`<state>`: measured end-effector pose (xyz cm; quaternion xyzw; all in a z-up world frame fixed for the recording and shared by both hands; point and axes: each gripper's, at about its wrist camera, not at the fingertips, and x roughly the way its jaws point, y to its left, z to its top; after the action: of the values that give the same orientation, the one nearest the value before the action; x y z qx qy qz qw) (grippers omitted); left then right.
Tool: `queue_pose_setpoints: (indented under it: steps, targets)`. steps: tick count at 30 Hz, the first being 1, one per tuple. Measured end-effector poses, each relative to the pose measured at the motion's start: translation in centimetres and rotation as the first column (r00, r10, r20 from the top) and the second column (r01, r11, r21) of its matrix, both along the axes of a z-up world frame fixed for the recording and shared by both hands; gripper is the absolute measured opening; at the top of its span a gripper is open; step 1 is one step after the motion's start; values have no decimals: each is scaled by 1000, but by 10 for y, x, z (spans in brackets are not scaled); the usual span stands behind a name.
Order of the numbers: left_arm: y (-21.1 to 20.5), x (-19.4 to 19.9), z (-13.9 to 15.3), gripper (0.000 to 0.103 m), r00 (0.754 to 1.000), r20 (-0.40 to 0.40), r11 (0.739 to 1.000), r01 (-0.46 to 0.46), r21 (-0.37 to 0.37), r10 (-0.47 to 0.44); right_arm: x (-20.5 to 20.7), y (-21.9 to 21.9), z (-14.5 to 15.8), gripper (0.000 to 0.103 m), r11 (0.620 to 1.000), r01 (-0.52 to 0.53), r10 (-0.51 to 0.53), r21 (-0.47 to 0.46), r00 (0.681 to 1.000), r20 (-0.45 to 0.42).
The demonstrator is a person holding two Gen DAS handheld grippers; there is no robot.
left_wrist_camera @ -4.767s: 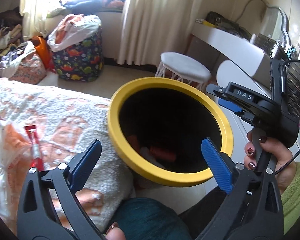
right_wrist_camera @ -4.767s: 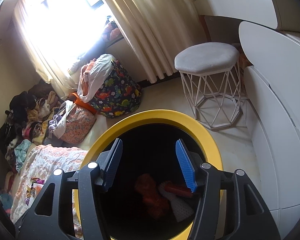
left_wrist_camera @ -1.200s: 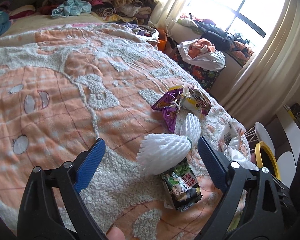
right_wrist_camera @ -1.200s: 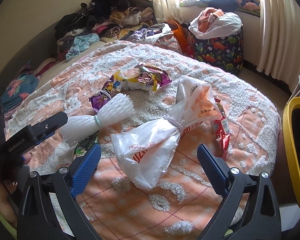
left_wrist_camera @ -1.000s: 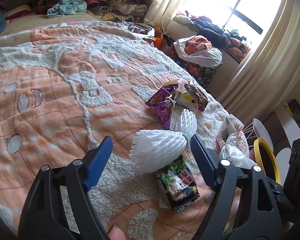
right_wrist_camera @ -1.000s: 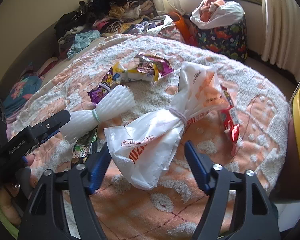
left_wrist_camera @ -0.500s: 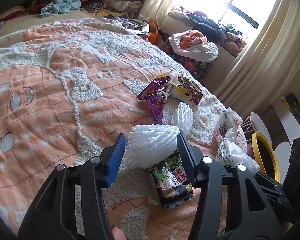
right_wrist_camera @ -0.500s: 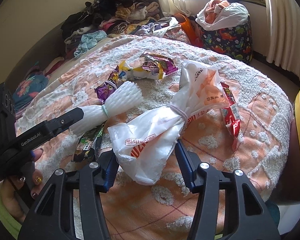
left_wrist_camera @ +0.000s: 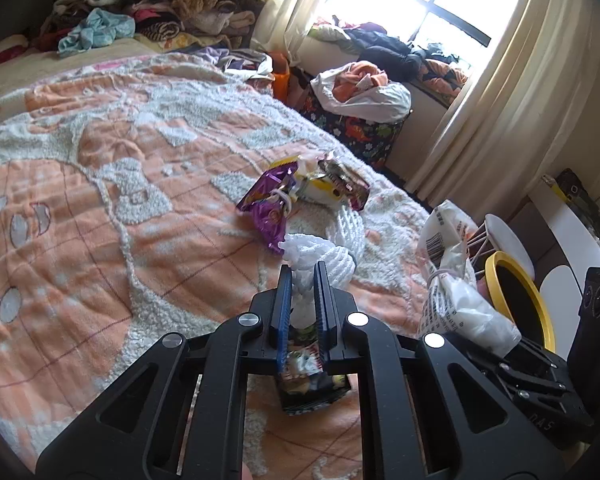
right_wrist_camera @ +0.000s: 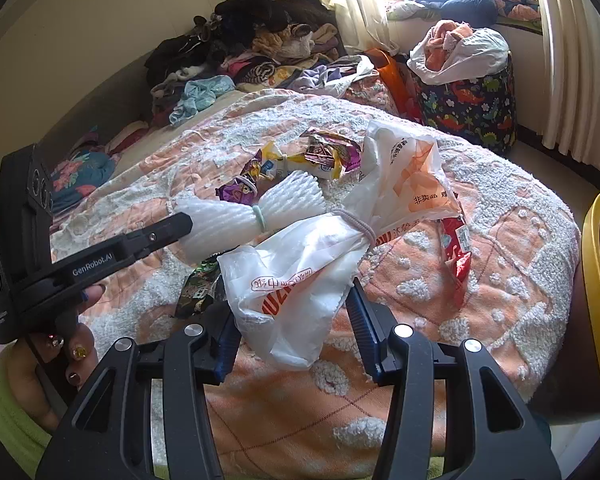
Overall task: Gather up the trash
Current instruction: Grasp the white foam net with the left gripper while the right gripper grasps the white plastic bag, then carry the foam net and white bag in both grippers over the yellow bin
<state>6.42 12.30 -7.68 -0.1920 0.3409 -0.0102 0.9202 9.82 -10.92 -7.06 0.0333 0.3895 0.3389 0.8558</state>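
My left gripper (left_wrist_camera: 302,280) is shut on the white foam fruit net (left_wrist_camera: 320,256), which lies on the bed; it also shows in the right wrist view (right_wrist_camera: 236,220). My right gripper (right_wrist_camera: 290,312) has its jaws closing around the tied white and orange plastic bag (right_wrist_camera: 320,248), touching its sides. A dark green snack packet (left_wrist_camera: 310,384) lies under the net. Purple and yellow wrappers (left_wrist_camera: 300,196) lie further back. A red wrapper (right_wrist_camera: 456,248) lies to the right of the bag. The yellow-rimmed bin (left_wrist_camera: 516,300) stands beside the bed.
The bed has an orange and white blanket (left_wrist_camera: 100,208). Piled clothes (right_wrist_camera: 236,52) lie at its far side. A dinosaur-print laundry bag (right_wrist_camera: 472,96) stands by the curtains. A white stool (left_wrist_camera: 504,240) and white desk (left_wrist_camera: 568,224) stand near the bin.
My left gripper has closed onto the foam net. My right gripper has narrowed around the plastic bag. Earlier both were at the bin, then moved over the bed.
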Motion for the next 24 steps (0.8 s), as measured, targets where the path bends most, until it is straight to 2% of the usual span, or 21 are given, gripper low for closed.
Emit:
queue_pose_setpoints:
  steps: [9, 24]
  targets:
    - [-15, -2, 25, 6, 998, 66, 1000, 24, 1, -24, -3, -28, 22, 47, 999, 20, -22, 40, 998, 54]
    - [-51, -1, 51, 6, 988, 121, 995, 95, 13, -95, 6, -93, 48, 47, 986, 130, -142, 106, 984, 109]
